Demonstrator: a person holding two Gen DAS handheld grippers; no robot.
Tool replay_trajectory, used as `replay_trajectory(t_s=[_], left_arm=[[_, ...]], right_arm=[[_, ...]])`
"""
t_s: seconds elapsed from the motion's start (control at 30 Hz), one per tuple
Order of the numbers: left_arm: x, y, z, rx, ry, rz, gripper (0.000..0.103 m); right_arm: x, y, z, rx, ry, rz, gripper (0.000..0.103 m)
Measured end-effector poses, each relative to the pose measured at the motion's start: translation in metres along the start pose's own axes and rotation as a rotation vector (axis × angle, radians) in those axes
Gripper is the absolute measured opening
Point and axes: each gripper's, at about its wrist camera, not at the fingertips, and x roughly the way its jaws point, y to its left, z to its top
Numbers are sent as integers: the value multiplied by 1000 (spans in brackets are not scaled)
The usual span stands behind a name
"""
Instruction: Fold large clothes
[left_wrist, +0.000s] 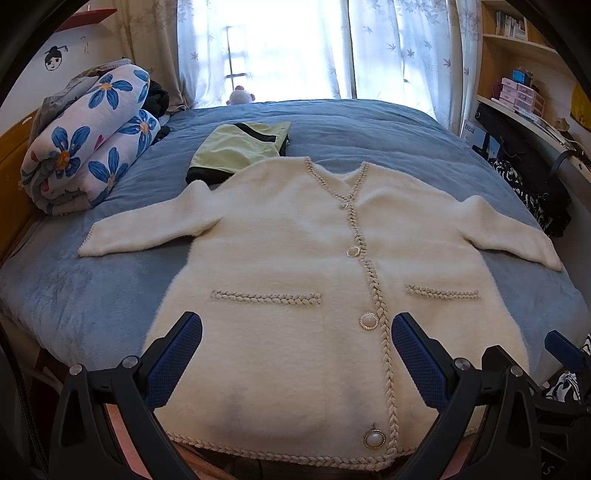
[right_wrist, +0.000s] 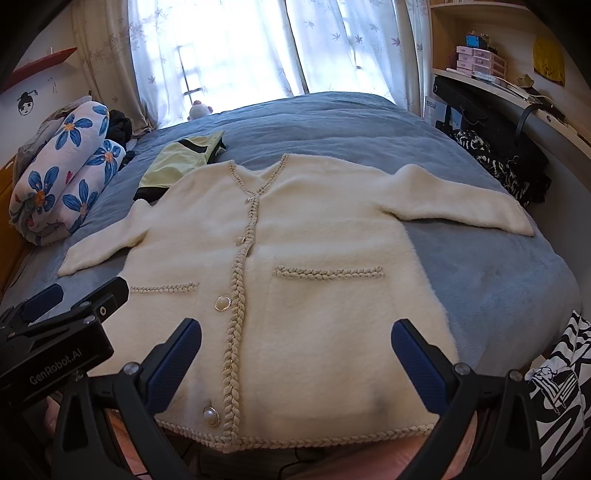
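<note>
Hovering above the lower hem of a fluffy cream-white cardigan with braided trim and pearl buttons (left_wrist: 295, 240), the left gripper (left_wrist: 295, 354) is holding its two blue-padded fingers (left_wrist: 173, 358) spread wide, with nothing between them. The right gripper (right_wrist: 295, 354) is doing likewise, its blue pads (right_wrist: 421, 365) standing far apart and empty over the garment's hem on the side of the large patch pocket. In the right wrist view the black body of the left gripper is showing at the lower left edge, just beside the cardigan's hem.

The cardigan is lying flat and face up on a bed covered with a soft blue plush blanket (left_wrist: 406, 136), buttoned down the front, both sleeves spread outward and angling down toward the near edge, neckline pointing to the window. Its hem is reaching the near edge of the bed.

Beyond the collar, a folded pale green garment with black bands (left_wrist: 240, 147) is resting on the blanket, the cardigan's shoulder overlapping its near corner. At the bed's left side a rolled white quilt printed with blue flowers (left_wrist: 88, 136) is lying against the wooden headboard. A small plush toy (left_wrist: 242, 96) is sitting at the far edge, before sheer white curtains with a leaf pattern (left_wrist: 399, 48) that are glowing with daylight. Wooden shelves (left_wrist: 517, 48) are standing on the right.
</note>
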Motion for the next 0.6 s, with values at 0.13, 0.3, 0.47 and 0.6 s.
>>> replay_trajectory(t_s=[0.13,0.3,0.47,0.6], left_arm=[[-1,0,-1,-1,-1,6,102],[-1,1,-2,-4,4,7,102],[-1,1,-2,-4,6,10,102],[-1,1,-2,-5,9,10,102]], right_arm=[[0,0,0,1,2,2,103],[0,0,-1,3,3,3,103],[1,2,-2,4,6,7,103],[2,4,-3,4,7,7,103]])
